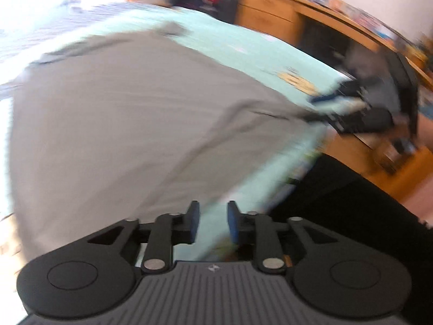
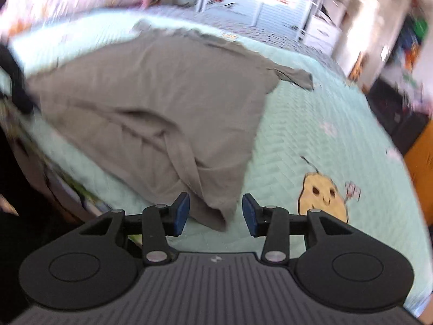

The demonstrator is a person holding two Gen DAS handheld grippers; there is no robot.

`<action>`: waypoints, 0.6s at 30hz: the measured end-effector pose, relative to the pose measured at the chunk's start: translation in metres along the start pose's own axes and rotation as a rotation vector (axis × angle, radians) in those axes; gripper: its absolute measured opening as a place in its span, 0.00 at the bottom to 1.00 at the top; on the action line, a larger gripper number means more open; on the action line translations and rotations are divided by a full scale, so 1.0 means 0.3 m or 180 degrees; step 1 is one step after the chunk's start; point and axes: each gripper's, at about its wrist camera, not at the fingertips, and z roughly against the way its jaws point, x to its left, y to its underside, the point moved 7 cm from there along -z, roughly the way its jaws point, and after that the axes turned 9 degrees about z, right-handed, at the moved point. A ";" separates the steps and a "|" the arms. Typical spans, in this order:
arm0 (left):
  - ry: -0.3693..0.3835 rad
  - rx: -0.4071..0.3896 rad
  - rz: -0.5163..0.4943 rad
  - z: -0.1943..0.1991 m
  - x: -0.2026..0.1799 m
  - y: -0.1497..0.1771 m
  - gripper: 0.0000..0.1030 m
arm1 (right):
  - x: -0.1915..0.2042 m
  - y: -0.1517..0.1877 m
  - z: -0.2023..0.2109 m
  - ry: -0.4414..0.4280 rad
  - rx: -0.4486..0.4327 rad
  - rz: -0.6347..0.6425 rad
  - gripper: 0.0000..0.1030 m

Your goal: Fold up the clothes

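Both grippers open, empty | left gripper [image 1: 213, 222] view: right gripper [image 1: 351, 108] | right gripper [image 2: 215, 214] view: grey shirt [image 2: 162, 103] (hem between fingers), bee print [image 2: 322, 197]

Plain grey-brown garment [image 2: 151, 100] on a mint-green quilted bedspread [image 2: 311, 135] printed with a yellow cartoon figure [image 2: 322, 195] outlined in black; tongs black with blue pads [image 2: 181, 211]; orange-brown wooden furniture [image 1: 270, 13] behind.

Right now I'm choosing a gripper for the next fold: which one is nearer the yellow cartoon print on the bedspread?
Right. The right gripper hovers just beside the yellow cartoon print, over the grey shirt corner. The left gripper is at the shirt's opposite side.
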 end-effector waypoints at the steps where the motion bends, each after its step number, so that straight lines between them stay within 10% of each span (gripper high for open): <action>1: -0.0097 -0.0056 0.0076 0.031 0.038 0.006 0.28 | 0.014 -0.001 -0.017 0.0074 0.0042 0.0133 0.42; 5: -0.0458 -0.0184 0.0266 0.100 0.168 0.031 0.32 | 0.015 0.000 -0.041 0.0100 0.0114 0.0049 0.18; 18: -0.0850 0.0159 -0.1232 -0.014 0.080 0.108 0.33 | -0.017 0.040 -0.064 0.0063 0.0225 -0.0441 0.14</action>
